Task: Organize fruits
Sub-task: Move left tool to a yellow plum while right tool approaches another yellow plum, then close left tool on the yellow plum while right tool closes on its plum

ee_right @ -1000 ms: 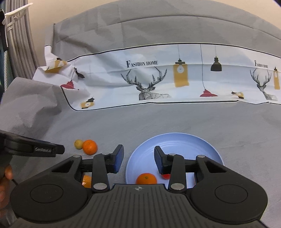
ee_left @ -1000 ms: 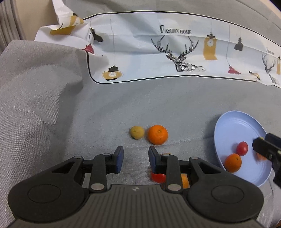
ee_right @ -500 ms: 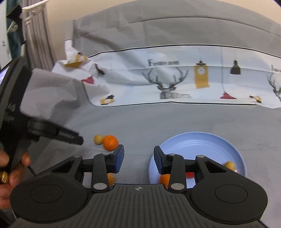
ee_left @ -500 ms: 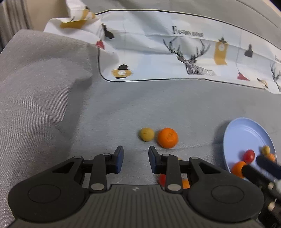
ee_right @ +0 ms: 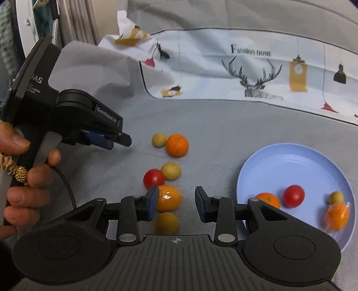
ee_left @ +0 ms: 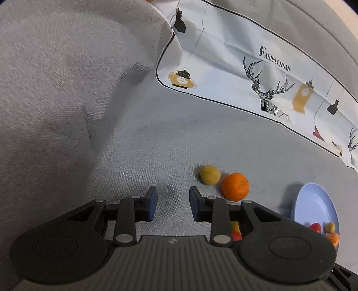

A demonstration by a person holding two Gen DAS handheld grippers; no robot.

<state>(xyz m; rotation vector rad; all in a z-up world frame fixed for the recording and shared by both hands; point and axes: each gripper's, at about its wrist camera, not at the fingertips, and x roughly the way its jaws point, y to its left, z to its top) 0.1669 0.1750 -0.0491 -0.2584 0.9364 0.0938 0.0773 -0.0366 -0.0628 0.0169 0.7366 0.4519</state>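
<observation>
Below, both grippers are shown released, nothing held: the left gripper is poised over bare grey cloth, an orange ahead to its right; the right gripper is flanked rightward by the blue plate, wrapped orange against its left pad.

Grey fabric spread wide across the frame, bunched into folds at upper left. White printed cloth across the top, lettered "Fashion Home", patterned with stags, lamps and clocks. Pale curtain at upper left.
</observation>
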